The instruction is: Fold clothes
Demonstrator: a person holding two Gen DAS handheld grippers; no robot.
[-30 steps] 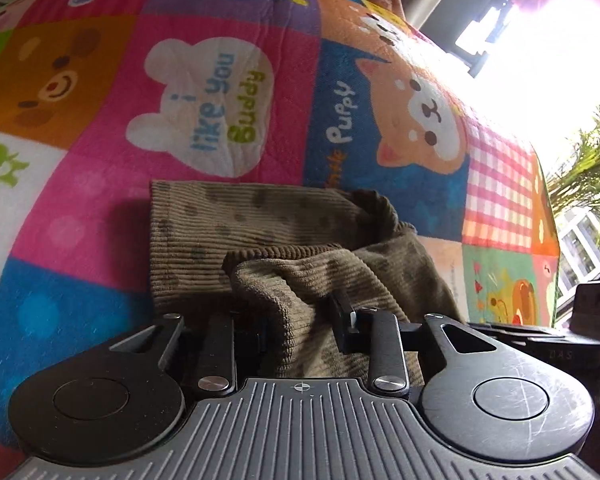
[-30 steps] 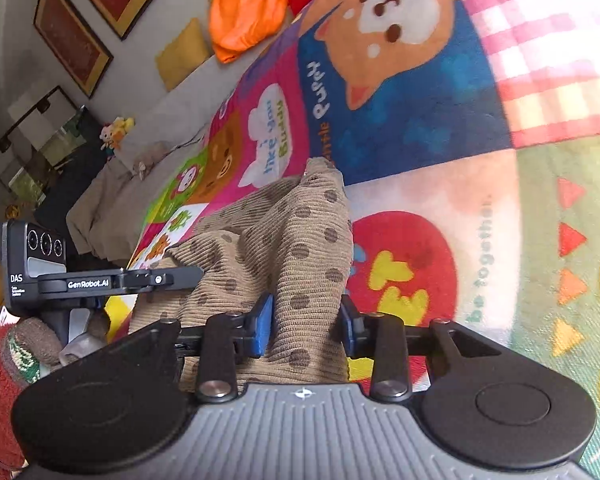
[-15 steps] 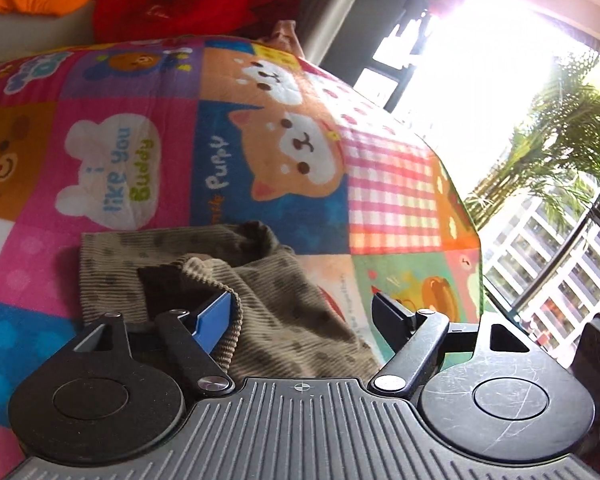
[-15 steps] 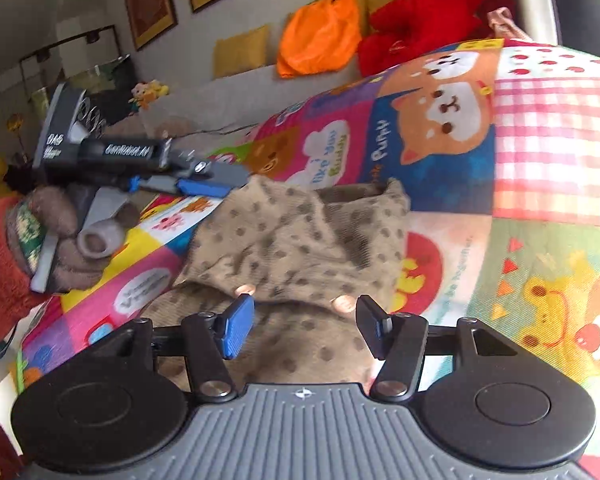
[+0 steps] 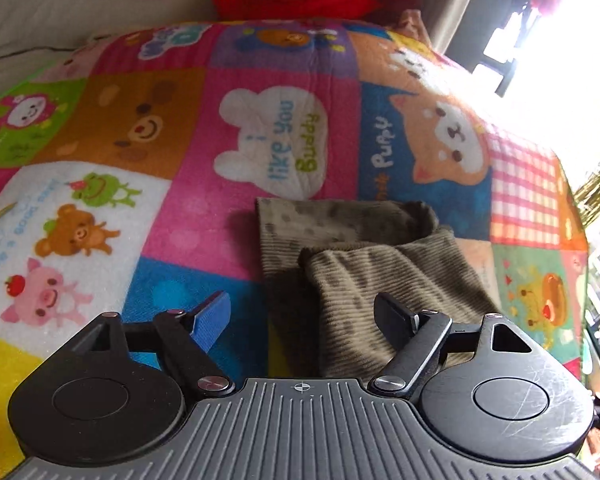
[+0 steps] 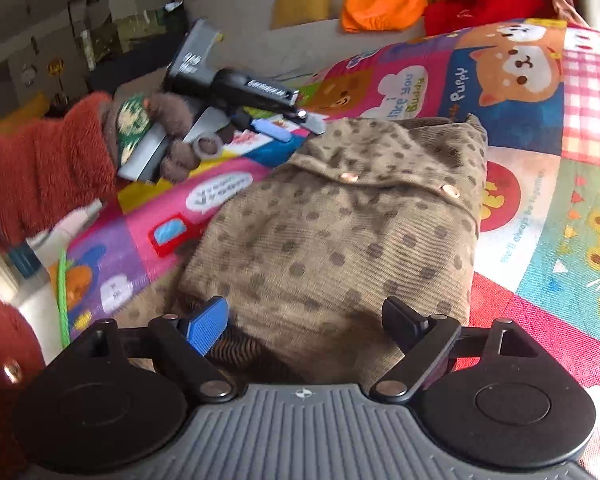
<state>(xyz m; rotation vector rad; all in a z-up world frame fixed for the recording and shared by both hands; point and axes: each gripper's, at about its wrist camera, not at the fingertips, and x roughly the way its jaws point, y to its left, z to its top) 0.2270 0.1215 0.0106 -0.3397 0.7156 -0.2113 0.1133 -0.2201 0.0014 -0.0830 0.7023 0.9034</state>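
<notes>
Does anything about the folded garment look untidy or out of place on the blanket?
Yes. The brown dotted garment on the cartoon blanket is folded unevenly: the top flap lies rumpled and askew, its edge slanting across the layer beneath instead of lining up. Both tongs stand open, clear of it.

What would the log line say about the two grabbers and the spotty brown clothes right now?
spotty brown garment: folded on cartoon blanket | left gripper: open, empty | right gripper: jaws opening, gripping nothing

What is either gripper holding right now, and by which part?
Nothing. The left gripper is open beside the dotted brown garment, and the right gripper is opening above it, pads clear of the cloth, which lies folded on the patchwork blanket.
</notes>
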